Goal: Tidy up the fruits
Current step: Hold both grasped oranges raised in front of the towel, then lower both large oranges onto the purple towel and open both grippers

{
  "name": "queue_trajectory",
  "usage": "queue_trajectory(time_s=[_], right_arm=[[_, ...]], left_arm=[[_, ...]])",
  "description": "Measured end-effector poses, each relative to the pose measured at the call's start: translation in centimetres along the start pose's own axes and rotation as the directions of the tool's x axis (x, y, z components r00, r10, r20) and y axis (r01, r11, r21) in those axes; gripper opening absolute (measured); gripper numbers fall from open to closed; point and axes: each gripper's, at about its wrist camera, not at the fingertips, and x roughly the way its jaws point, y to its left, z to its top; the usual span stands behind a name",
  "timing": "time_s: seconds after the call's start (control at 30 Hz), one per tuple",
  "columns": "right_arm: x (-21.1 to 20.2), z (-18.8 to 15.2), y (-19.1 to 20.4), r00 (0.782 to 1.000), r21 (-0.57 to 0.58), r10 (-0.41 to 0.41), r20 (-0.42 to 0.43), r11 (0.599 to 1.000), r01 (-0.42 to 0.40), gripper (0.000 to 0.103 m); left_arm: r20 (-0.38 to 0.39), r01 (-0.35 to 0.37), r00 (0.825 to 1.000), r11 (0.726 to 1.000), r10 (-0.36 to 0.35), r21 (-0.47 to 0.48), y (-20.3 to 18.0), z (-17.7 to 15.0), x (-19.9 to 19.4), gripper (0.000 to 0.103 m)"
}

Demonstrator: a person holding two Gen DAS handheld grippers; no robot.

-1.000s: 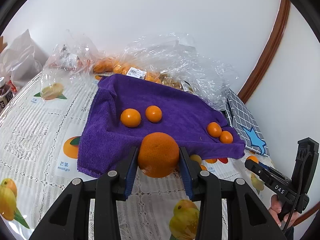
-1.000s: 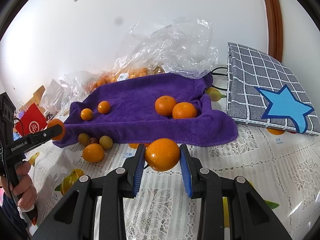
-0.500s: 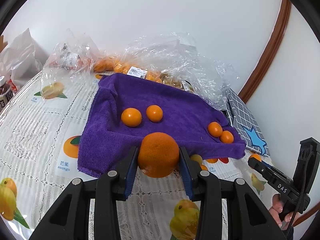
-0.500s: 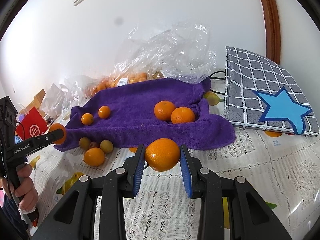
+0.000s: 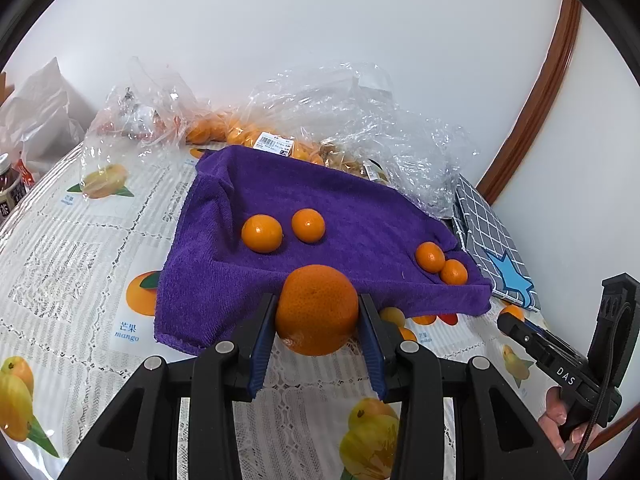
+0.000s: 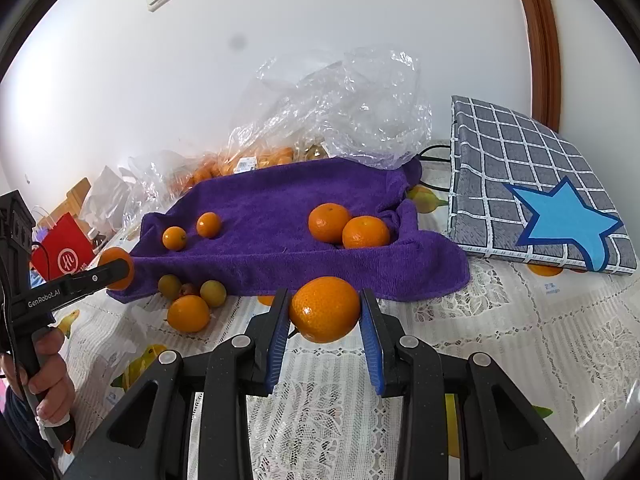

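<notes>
On a desk point(image 5: 72, 240) covered with a fruit-printed lace cloth, the left hand-held gripper point(image 5: 318, 320) was clamped on a large orange point(image 5: 317, 309), its blue-padded fingers point(image 5: 262, 340) pressed against both sides of the fruit just in front of the near edge of a purple towel point(image 5: 280, 196). On the towel lay two small oranges point(image 5: 262, 233) side by side toward the left and a second pair of oranges point(image 5: 430, 256) touching each other near its right edge. Behind the towel, crumpled clear plastic bags point(image 5: 360, 120) held more orange fruit. Farther right, the right hand-held gripper point(image 6: 325, 320) was likewise closed around another orange point(image 6: 324, 309), held above the desk in front of the towel's draped edge. In its view, a loose orange point(image 6: 188, 313) and three smaller yellowish and reddish fruits point(image 6: 213, 293) sat on the desk at the towel's left corner, and a grey checked bag with a blue star point(image 6: 532, 192) lay at far right, beside the towel.
</notes>
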Motion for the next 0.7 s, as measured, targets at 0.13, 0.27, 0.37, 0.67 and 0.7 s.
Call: queue_trajectory(time_s=[0.13, 0.27, 0.37, 0.67, 0.7], right_arm=[[0.0, 0.0, 0.0, 1.0, -0.001, 0.005, 0.001, 1.0, -0.005, 0.034], [-0.4, 0.5, -0.4, 1.0, 0.016, 0.026, 0.018, 1.0, -0.026, 0.034], [-0.6, 1.6, -0.7, 0.999, 0.031, 0.036, 0.034, 0.999, -0.037, 0.034], [1.5, 6.7, 1.0, 0.996, -0.025, 0.066, 0.065, 0.998, -0.064, 0.034], [2.0, 7.1, 1.2, 0.996, -0.029, 0.07, 0.061, 0.997, -0.068, 0.034]], left_arm=[[0.053, -0.046, 0.998, 0.999, 0.045, 0.021, -0.2, 0.1, -0.7, 0.038], [0.063, -0.049, 0.997, 0.999, 0.048, 0.009, 0.2, 0.8, -0.9, 0.038], [0.068, -0.057, 0.996, 0.998, 0.058, -0.011, 0.6, 1.9, -1.0, 0.038], [0.068, -0.047, 0.996, 0.998, 0.05, -0.041, 0.6, 6.4, 2.3, 0.038], [0.06, -0.042, 0.997, 0.998, 0.045, -0.051, 0.6, 6.6, 3.0, 0.038]])
